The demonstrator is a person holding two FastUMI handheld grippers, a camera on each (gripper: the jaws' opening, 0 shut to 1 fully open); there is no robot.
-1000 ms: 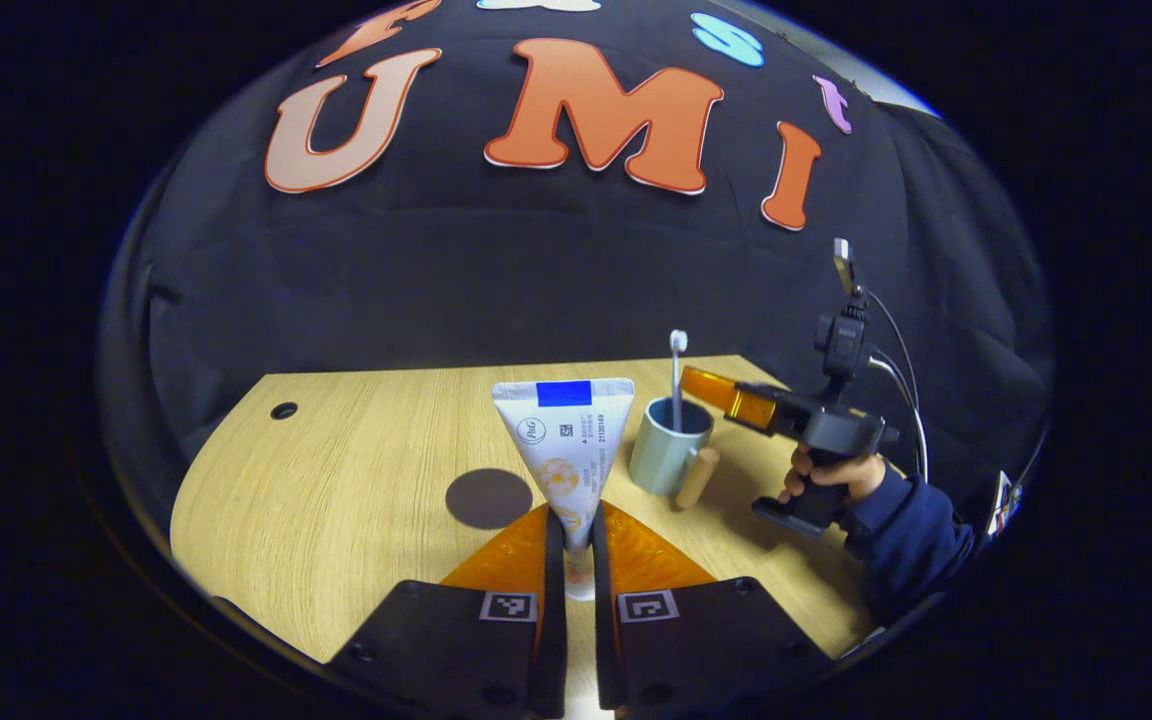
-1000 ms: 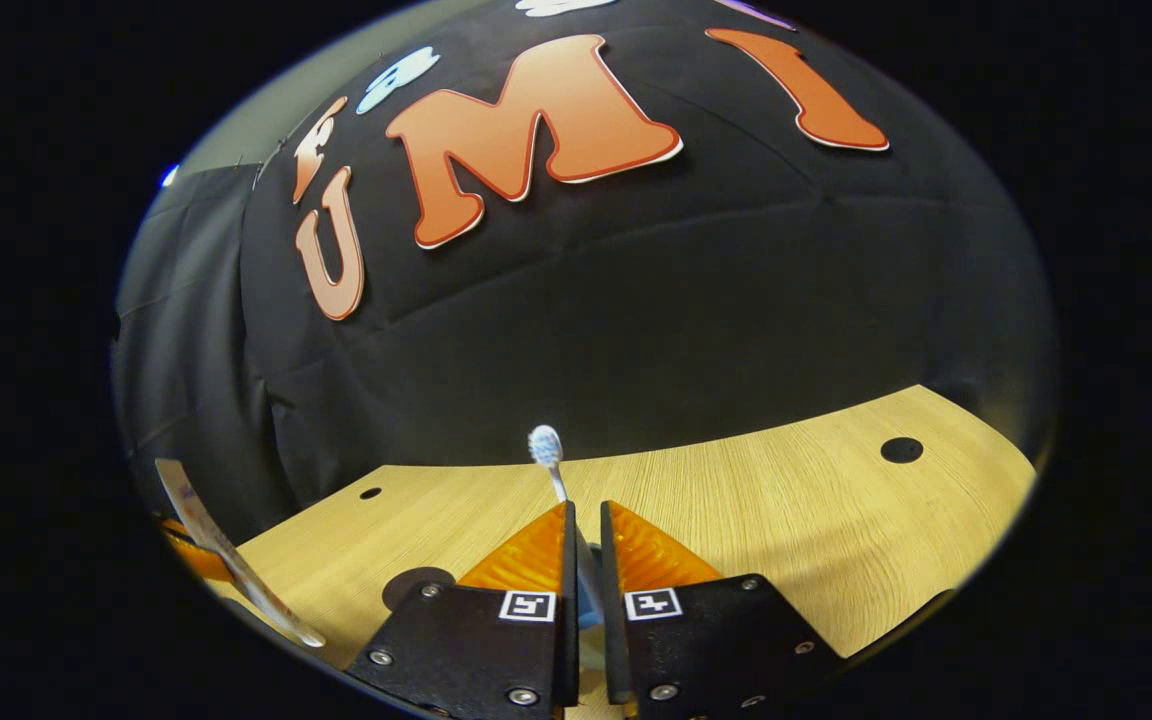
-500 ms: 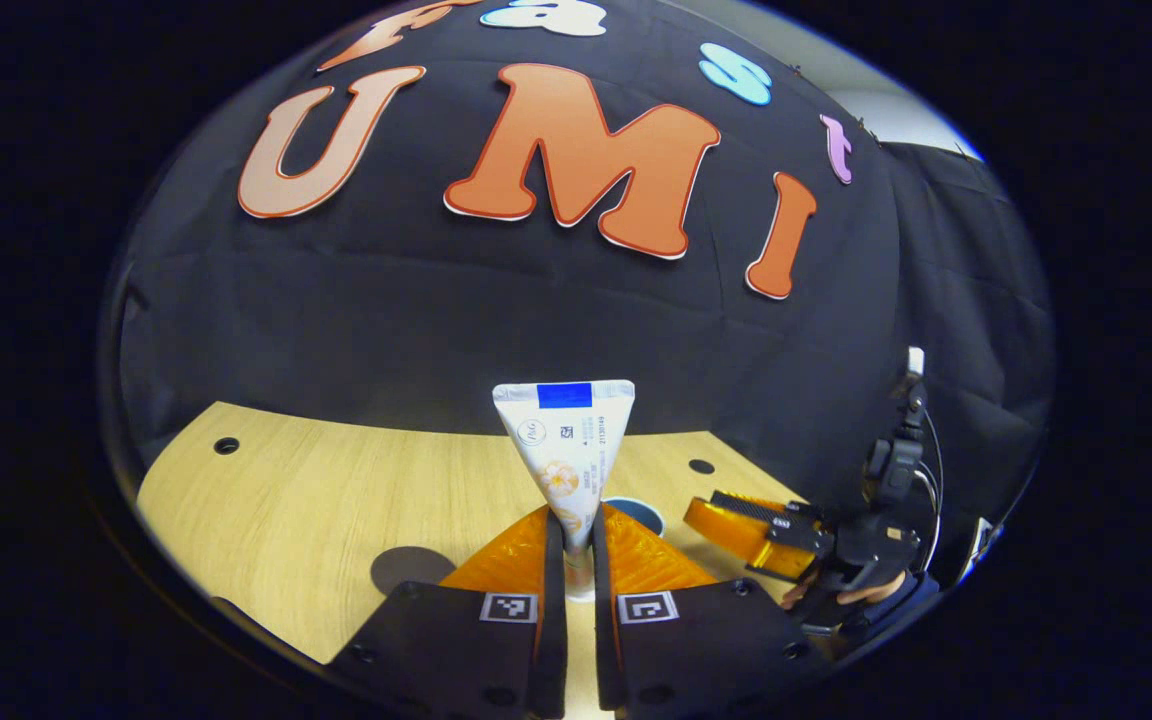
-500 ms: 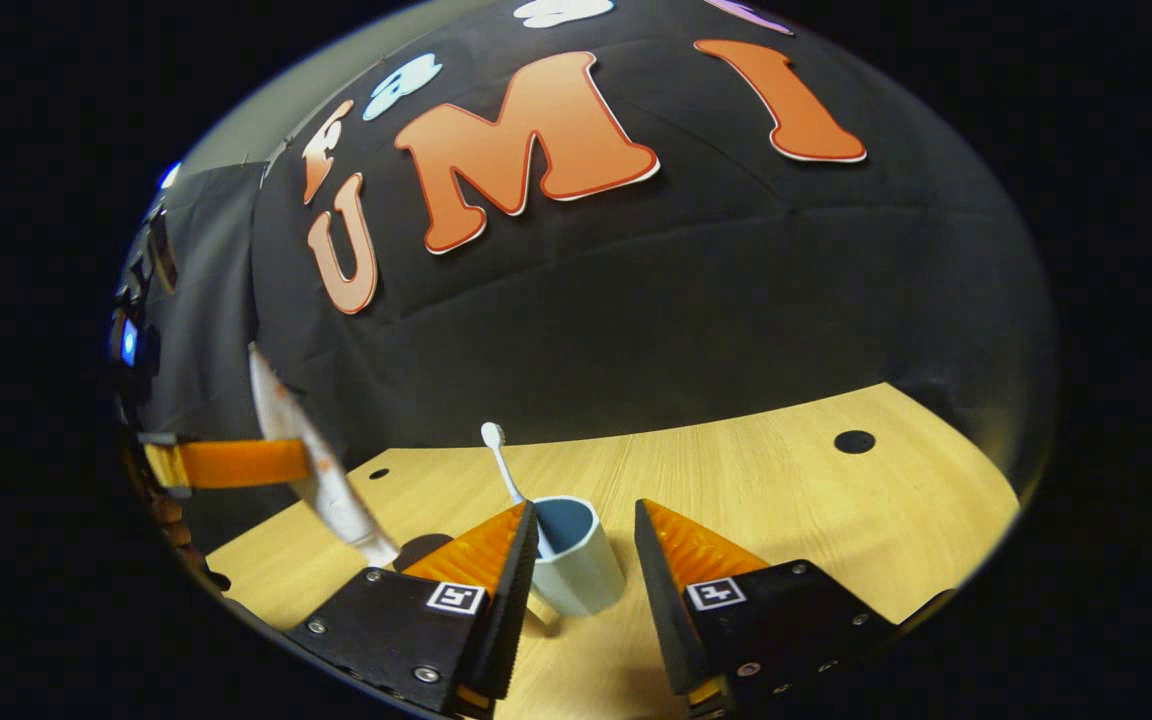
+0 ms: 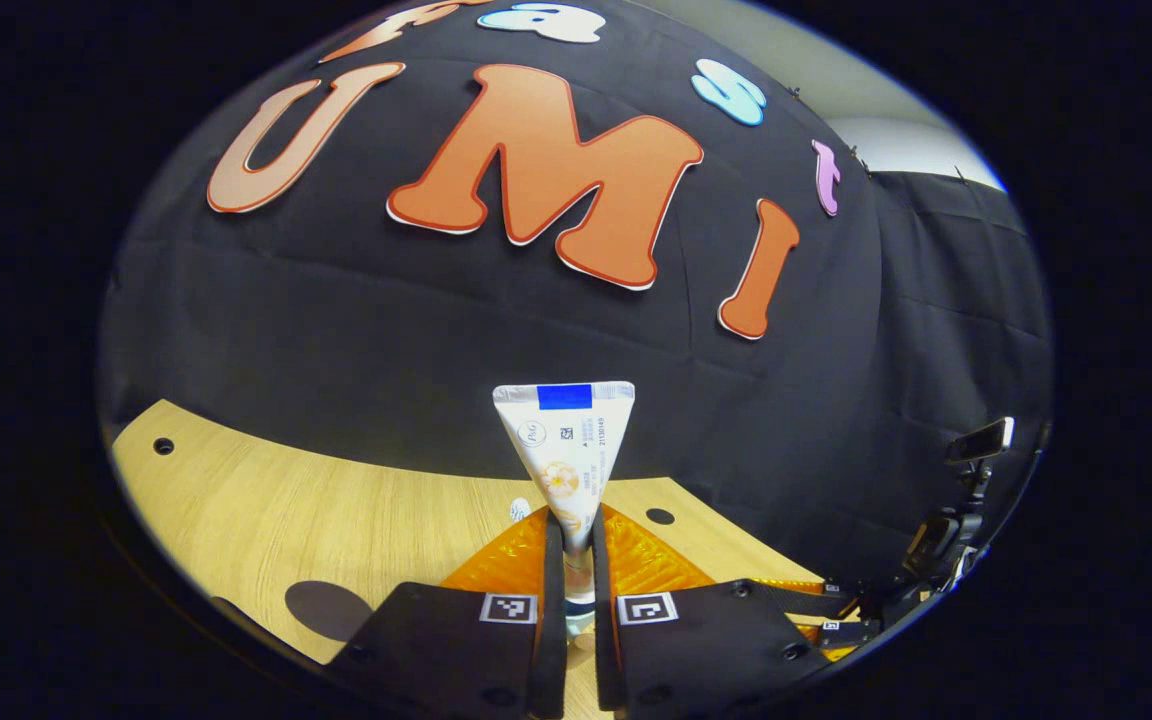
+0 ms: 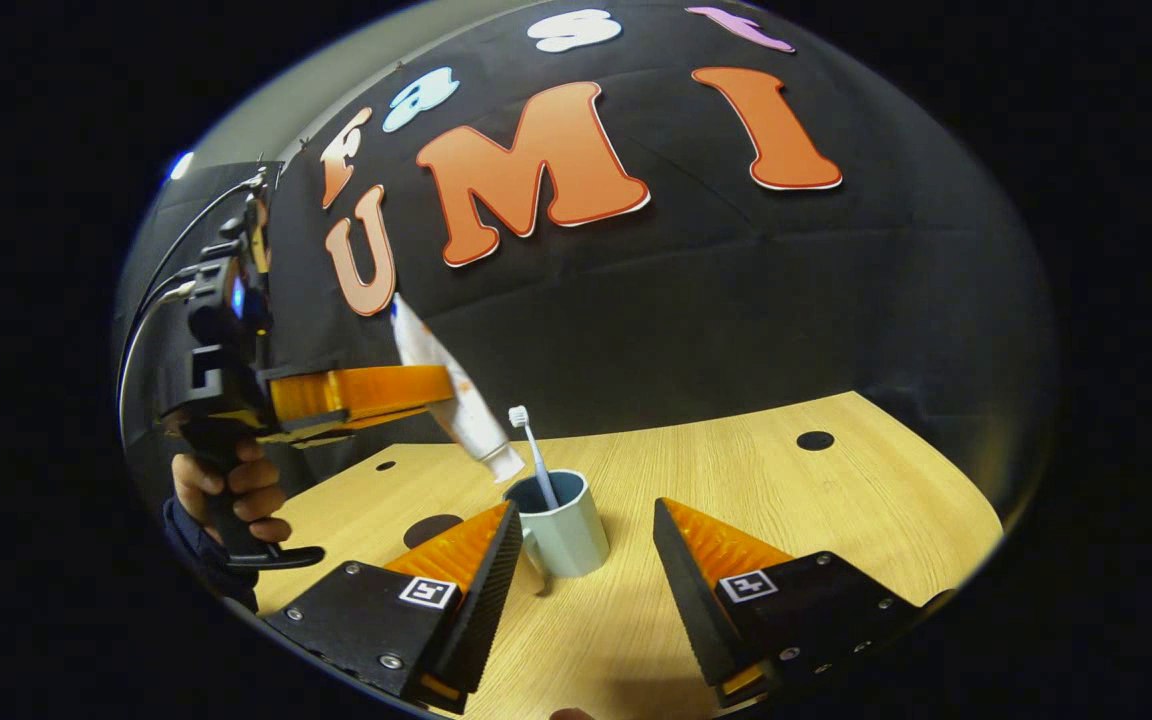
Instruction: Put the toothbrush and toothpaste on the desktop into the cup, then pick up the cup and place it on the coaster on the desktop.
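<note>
In the right gripper view a pale blue-green cup [image 6: 564,530] stands on the wooden desk [image 6: 786,520], with a white toothbrush [image 6: 533,460] upright inside it. My right gripper [image 6: 586,508] is open, its orange fingers on either side of the cup and clear of it. My left gripper [image 6: 441,385] comes in from the left, shut on the white toothpaste tube [image 6: 461,405]. The tube tilts, cap end down, just above the cup's left rim. In the left gripper view the toothpaste tube [image 5: 564,450] stands up between my left gripper's [image 5: 576,540] fingers. The dark round coaster [image 6: 433,528] lies left of the cup.
A hand [image 6: 231,490] in a dark sleeve holds the left gripper's handle. The desk has small round holes [image 6: 814,440]. In the left gripper view the coaster [image 5: 328,610] lies low on the left and a desk hole [image 5: 163,446] sits at the far left.
My right gripper opened, let go of the toothbrush in the cup and drew back. My left gripper carried the toothpaste up and across until it hangs above the cup.
</note>
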